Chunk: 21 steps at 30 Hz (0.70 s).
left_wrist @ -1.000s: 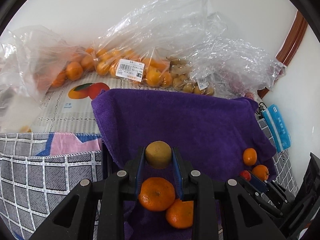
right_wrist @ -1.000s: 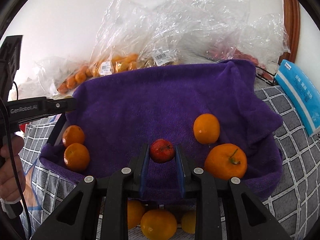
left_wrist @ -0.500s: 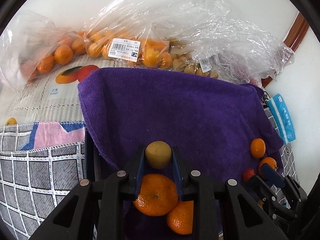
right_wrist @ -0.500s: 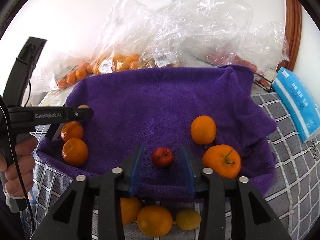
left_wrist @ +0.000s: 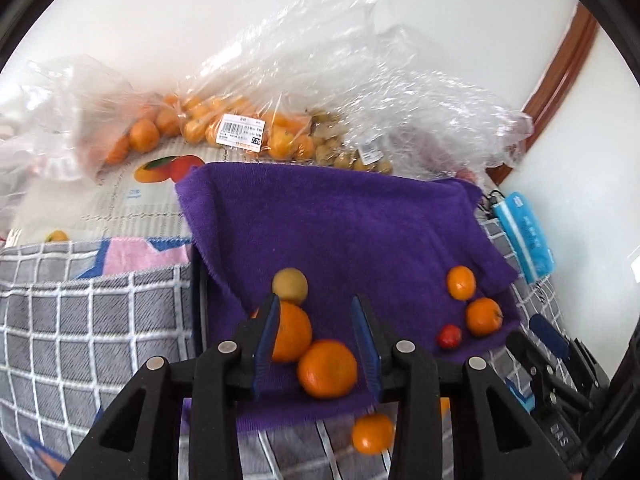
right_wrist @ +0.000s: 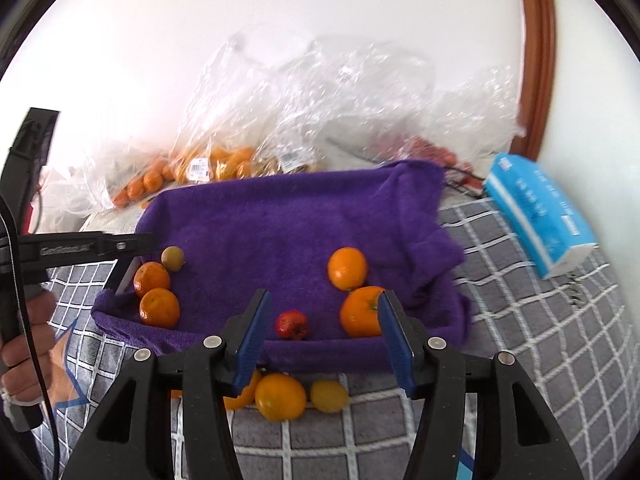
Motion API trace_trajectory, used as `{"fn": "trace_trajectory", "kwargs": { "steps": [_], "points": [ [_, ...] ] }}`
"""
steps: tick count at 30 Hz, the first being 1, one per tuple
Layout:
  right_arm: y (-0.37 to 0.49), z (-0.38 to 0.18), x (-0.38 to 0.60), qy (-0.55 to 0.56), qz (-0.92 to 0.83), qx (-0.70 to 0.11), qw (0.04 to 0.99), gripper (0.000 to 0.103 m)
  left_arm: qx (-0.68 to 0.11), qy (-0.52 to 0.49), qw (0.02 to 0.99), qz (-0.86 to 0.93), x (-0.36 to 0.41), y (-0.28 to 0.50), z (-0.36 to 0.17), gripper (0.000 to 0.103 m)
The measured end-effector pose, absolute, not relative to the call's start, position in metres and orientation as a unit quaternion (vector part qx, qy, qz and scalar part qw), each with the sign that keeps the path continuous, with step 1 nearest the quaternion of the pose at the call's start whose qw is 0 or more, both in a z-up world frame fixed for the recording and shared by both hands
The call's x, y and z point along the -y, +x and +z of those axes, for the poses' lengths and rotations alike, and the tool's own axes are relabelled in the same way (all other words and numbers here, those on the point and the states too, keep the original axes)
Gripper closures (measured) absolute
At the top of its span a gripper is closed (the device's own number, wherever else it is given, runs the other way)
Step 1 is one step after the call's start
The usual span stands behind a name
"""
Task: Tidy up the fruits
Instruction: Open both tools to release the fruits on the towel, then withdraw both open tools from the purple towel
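Both hand-held grippers stand with their jaws spread wide and nothing between the pads. The left hand-held gripper (left_wrist: 316, 328) hangs over the near left part of the purple towel (left_wrist: 340, 232). Just beyond its left fingertip lies a yellow-green fruit (left_wrist: 290, 285), touching the orange (left_wrist: 290, 332) that sits partly behind that finger. A second orange (left_wrist: 327, 368) rests between the two fingers, close to the towel's near edge. Below the right finger, off the towel on the grey checked cloth (left_wrist: 80, 320), lies another small orange (left_wrist: 372, 434), somewhat blurred.

The right hand-held gripper (right_wrist: 323, 332) hovers over the towel's near edge at its right part. A small red fruit (right_wrist: 292, 325) lies on the towel between its fingers, nearer the left one and touching neither. A large orange with a stem (right_wrist: 362, 312) sits against the inside of the right finger, probably just behind it, though I cannot tell whether they touch. A smaller orange (right_wrist: 347, 268) lies just beyond that one. Under the gripper, on the checked cloth in front of the towel, are an orange (right_wrist: 280, 397) and a small yellow fruit (right_wrist: 329, 395).

Far beyond both grippers, clear plastic bags of fruit (right_wrist: 224, 164) pile against the wall. To the right of the right gripper lies a blue tissue pack (right_wrist: 540, 216).
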State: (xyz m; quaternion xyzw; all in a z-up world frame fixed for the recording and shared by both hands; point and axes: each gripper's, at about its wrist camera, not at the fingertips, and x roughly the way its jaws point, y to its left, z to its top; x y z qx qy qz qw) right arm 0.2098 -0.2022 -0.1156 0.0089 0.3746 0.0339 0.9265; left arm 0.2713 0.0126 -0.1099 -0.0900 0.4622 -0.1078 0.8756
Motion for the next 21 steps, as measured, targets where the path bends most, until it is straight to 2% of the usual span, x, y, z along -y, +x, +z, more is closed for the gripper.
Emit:
{"fn": "trace_trajectory", "kwargs": {
  "steps": [13,21],
  "points": [
    [0.170,-0.121,0.216,0.032,-0.009,-0.360,0.932,0.046,-0.462,-0.075,0.877,-0.107,-0.025,0.207,-0.122,0.066],
    [0.162,-0.139,0.213,0.032,0.008,-0.386,0.922,0.046,-0.459,-0.078,0.879,-0.104,-0.031,0.191,-0.144,0.066]
  ]
}}
